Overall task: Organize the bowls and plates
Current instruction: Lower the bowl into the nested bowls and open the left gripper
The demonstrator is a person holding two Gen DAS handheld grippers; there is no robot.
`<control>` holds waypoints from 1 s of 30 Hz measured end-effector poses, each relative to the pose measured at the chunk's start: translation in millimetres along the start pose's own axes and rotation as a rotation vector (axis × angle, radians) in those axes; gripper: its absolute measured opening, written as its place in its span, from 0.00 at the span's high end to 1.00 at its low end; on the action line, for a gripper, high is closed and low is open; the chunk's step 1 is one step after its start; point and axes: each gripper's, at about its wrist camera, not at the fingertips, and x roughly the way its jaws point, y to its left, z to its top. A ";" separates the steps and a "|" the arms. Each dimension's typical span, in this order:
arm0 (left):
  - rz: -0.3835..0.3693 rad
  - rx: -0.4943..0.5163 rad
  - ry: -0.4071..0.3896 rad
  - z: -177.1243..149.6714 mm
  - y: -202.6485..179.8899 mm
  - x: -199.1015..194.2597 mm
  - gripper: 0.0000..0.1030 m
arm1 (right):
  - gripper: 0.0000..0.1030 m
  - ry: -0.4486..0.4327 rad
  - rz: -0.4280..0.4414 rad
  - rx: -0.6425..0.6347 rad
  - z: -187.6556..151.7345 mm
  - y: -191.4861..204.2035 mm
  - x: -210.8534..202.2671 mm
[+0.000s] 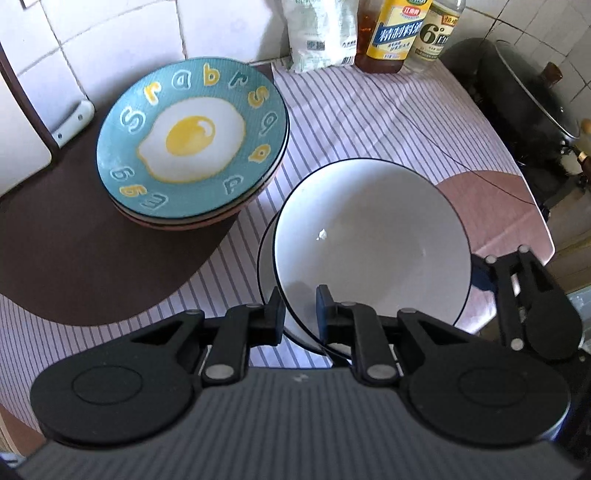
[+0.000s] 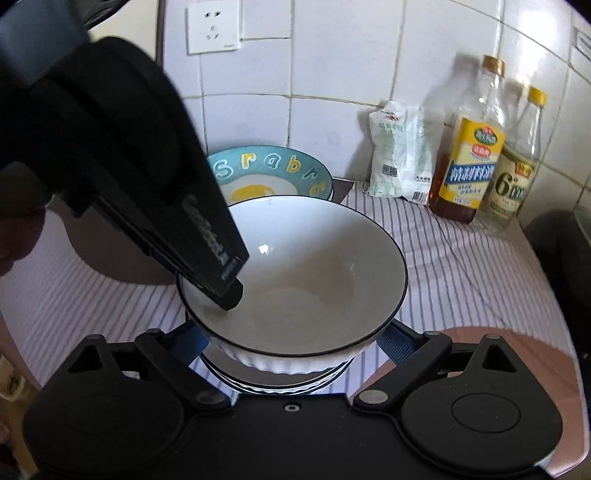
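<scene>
A white bowl with a dark rim sits tilted in a second white bowl on the striped cloth. My left gripper is shut on the top bowl's rim, one finger inside, one outside. My right gripper is open, its blue-padded fingers on either side of the bowl stack; it shows at the right edge of the left wrist view. A stack of plates topped by a teal fried-egg plate lies behind, to the left.
A white packet, an oil bottle and a clear bottle stand against the tiled wall. A dark pot sits right of the table. A wall socket is above.
</scene>
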 end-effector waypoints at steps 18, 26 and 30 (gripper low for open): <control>0.011 -0.017 -0.012 0.4 1.5 -0.1 0.85 | 0.06 0.107 0.095 -0.047 11.8 -13.2 -1.9; 0.073 0.046 -0.053 -0.7 -9.8 -1.7 0.77 | 0.06 0.050 0.052 -0.018 3.4 -11.0 3.3; 0.145 0.115 -0.067 -3.5 -22.8 -0.8 0.67 | 0.02 0.013 0.065 0.017 -1.5 -8.8 4.9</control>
